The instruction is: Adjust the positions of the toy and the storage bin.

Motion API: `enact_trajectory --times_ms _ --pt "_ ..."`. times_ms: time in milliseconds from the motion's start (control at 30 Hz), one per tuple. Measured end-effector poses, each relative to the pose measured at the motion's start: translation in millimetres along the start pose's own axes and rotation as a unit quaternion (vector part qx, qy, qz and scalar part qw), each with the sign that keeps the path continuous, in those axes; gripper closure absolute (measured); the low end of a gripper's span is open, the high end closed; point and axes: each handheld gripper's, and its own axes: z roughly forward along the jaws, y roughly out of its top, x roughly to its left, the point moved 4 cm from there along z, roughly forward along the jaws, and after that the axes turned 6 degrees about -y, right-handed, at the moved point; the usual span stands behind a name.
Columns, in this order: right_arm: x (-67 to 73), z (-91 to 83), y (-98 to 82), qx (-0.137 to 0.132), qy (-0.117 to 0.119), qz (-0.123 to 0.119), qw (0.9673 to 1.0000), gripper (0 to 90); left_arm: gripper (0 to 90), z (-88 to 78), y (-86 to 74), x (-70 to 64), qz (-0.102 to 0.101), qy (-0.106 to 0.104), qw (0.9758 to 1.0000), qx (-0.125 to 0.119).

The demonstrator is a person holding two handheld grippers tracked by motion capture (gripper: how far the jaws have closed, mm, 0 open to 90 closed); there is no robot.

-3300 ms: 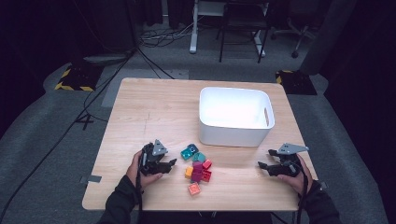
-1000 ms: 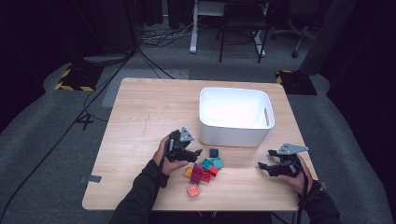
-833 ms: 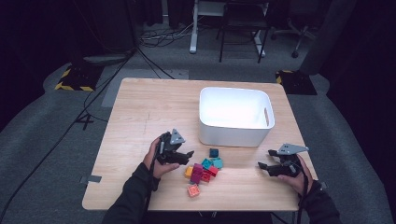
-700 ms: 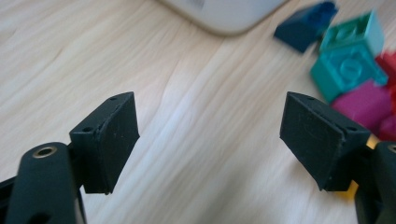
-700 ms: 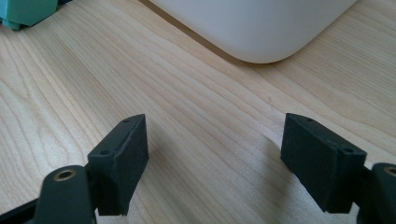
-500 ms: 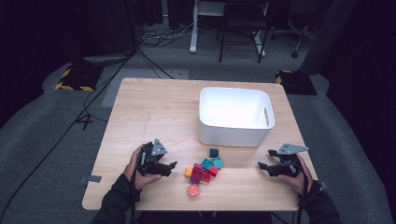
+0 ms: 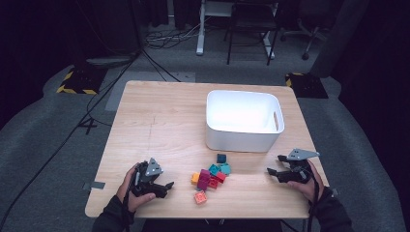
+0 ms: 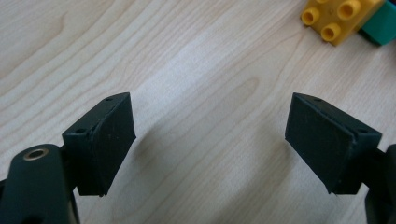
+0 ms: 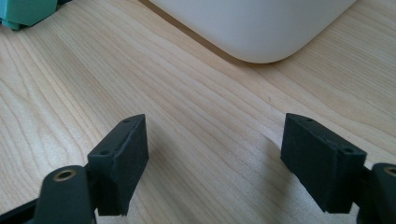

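Note:
A cluster of small toy bricks (image 7: 209, 177) in teal, magenta, red and orange lies on the wooden table (image 7: 159, 125), just in front of a white bin (image 7: 244, 121). A dark teal brick (image 7: 221, 158) sits apart, nearest the bin. My left gripper (image 7: 163, 186) rests low at the near left and points right at the cluster. Its jaws have just been opening, and in the left gripper view my left gripper (image 8: 210, 109) has only bare wood between them, with a yellow brick (image 8: 343, 16) ahead. My right gripper (image 7: 273, 172) is open and empty at the near right.
The bin looks empty inside, and its rounded corner (image 9: 261, 28) is close ahead in the right gripper view, with a teal brick (image 9: 23, 14) at the upper left. Beyond the table are dark floor, cables (image 7: 96, 111) and chair legs (image 7: 251, 29).
My left gripper has drawn back from beside the bricks to the left and toward the near edge. The bricks and the right gripper have stayed put.

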Motion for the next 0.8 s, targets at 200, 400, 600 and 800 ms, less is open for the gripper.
enact_trajectory --times_ms 200,400,600,800 --pt "0.4 -0.7 0.0 0.0 0.002 -0.003 1.0 24.1 15.8 -1.6 -6.6 0.6 -0.012 -0.004 0.9999 -0.004" --pt "1.1 -1.8 0.3 -0.003 0.002 -0.004 1.0 24.7 14.7 -1.9 -10.8 2.3 -0.016 -0.008 0.9997 -0.018" --pt "0.1 -2.7 0.1 -0.003 0.003 -0.007 1.0 25.0 14.5 -1.8 -10.7 2.3 -0.017 -0.009 0.9997 -0.018" --pt "-0.6 -2.5 0.7 -0.004 0.002 -0.004 1.0 25.5 14.5 -1.9 -10.8 2.4 -0.017 -0.009 0.9997 -0.018"
